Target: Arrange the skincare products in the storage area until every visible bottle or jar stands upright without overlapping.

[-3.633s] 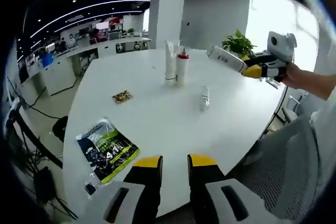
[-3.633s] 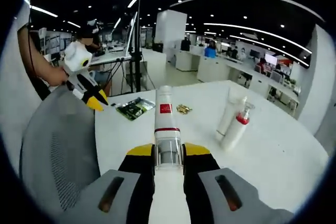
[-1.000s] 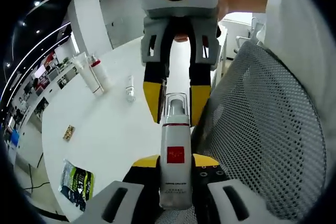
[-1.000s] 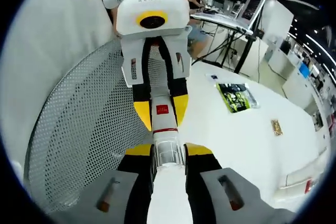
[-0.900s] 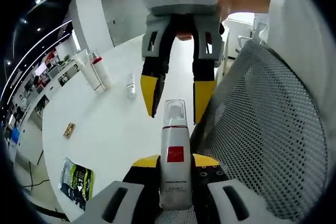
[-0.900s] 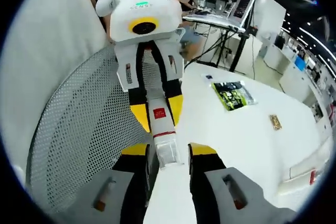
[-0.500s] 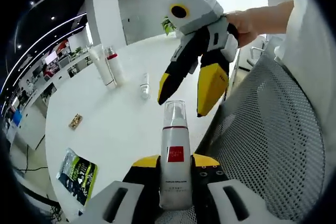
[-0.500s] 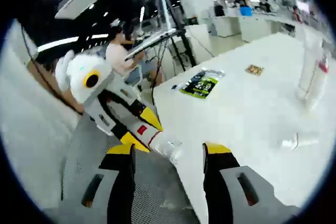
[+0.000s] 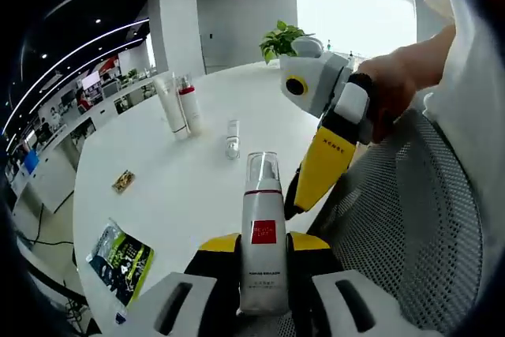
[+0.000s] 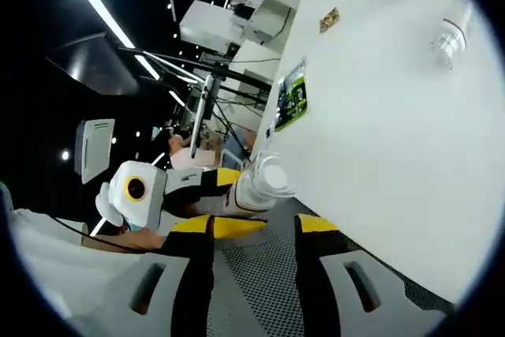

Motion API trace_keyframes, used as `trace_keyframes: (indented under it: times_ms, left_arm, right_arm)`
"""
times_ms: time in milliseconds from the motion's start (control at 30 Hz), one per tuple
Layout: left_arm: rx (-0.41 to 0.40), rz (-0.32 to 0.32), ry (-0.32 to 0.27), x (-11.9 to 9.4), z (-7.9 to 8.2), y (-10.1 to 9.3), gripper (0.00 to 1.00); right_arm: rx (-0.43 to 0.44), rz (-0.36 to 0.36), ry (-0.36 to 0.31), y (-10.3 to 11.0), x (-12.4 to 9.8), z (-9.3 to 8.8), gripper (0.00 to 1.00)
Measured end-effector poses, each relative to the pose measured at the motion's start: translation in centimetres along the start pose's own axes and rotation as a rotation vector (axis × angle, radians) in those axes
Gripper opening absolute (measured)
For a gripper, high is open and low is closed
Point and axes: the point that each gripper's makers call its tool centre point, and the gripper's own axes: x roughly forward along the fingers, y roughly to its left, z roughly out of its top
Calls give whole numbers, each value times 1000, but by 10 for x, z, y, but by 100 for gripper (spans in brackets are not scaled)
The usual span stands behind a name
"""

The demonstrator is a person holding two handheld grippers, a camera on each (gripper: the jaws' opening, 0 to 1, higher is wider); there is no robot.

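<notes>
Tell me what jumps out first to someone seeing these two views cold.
The white pump bottle with a red label, clamped in the left gripper over the edge of the round white table. Beside it, the right gripper hangs open, gripping nothing. Farther off, two tall products stand together, and a small clear bottle stands nearer.

1. From my left gripper (image 9: 263, 244), the pump bottle (image 9: 263, 234) stands between its jaws.
2. On the table (image 9: 181, 179), two upright bottles (image 9: 177, 104) at eleven o'clock.
3. A small bottle (image 9: 232, 138) lies beyond, at twelve.
4. A packet (image 9: 120, 254) at nine.
</notes>
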Motion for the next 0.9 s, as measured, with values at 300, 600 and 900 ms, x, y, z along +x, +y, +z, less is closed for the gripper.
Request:
trace_keyframes:
  times_ms: [300, 600, 900]
  left_arm:
    - [-1, 24, -13, -1, 3, 4, 21]
    - [99, 66, -25, 5, 4, 2, 23]
    - [112, 147, 95, 11, -20, 19, 33]
  right_arm:
    - [166, 50, -116, -2, 9, 21, 20]
    - [9, 44, -116, 3, 1, 22, 17]
    - [-172, -19, -108, 4, -11, 39, 17]
